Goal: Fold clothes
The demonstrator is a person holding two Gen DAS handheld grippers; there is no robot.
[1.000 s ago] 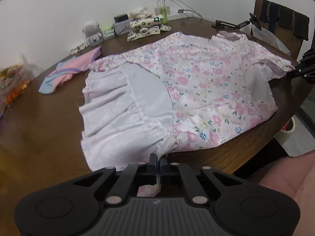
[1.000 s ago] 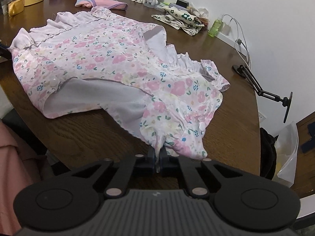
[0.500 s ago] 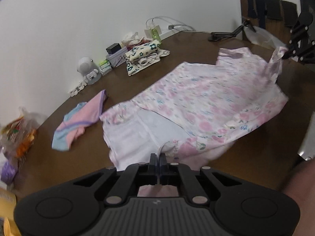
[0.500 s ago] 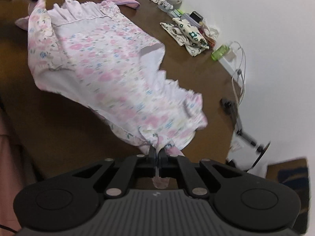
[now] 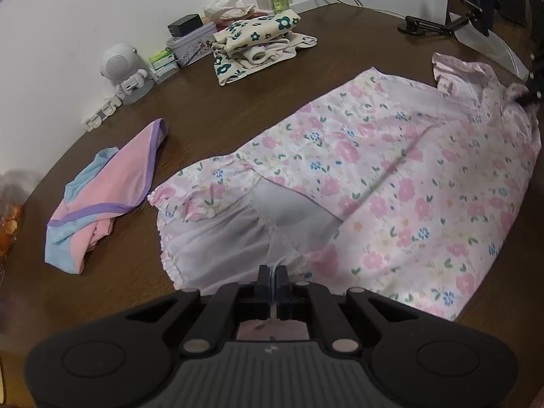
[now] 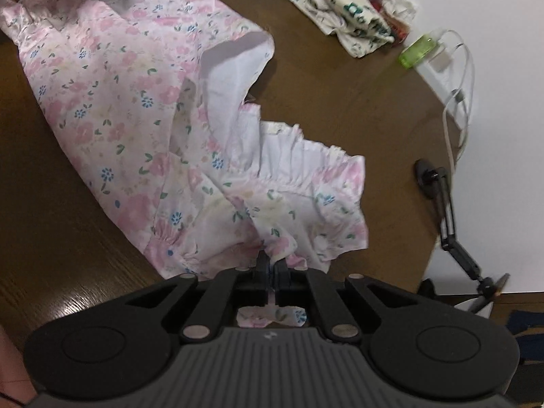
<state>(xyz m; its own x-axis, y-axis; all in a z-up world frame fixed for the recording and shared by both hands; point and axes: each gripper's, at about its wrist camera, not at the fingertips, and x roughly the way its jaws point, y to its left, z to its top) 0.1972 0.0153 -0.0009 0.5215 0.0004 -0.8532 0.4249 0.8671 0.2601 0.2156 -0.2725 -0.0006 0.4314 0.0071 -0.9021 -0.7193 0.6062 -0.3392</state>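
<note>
Floral dress (image 5: 391,176) lengthwise between hand-held grippers

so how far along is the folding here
Done: a cream flower-print garment sits folded at the table's far side. In hand: the left gripper and right gripper each pinch an edge of the pink floral dress, which is partly doubled over. Left: finishing that fold, then the crumpled pink-and-blue garment.

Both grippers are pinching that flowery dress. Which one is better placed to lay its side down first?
Probably the left gripper: its side of the floral dress already lies fairly flat, while the cloth at the right gripper is bunched.
</note>
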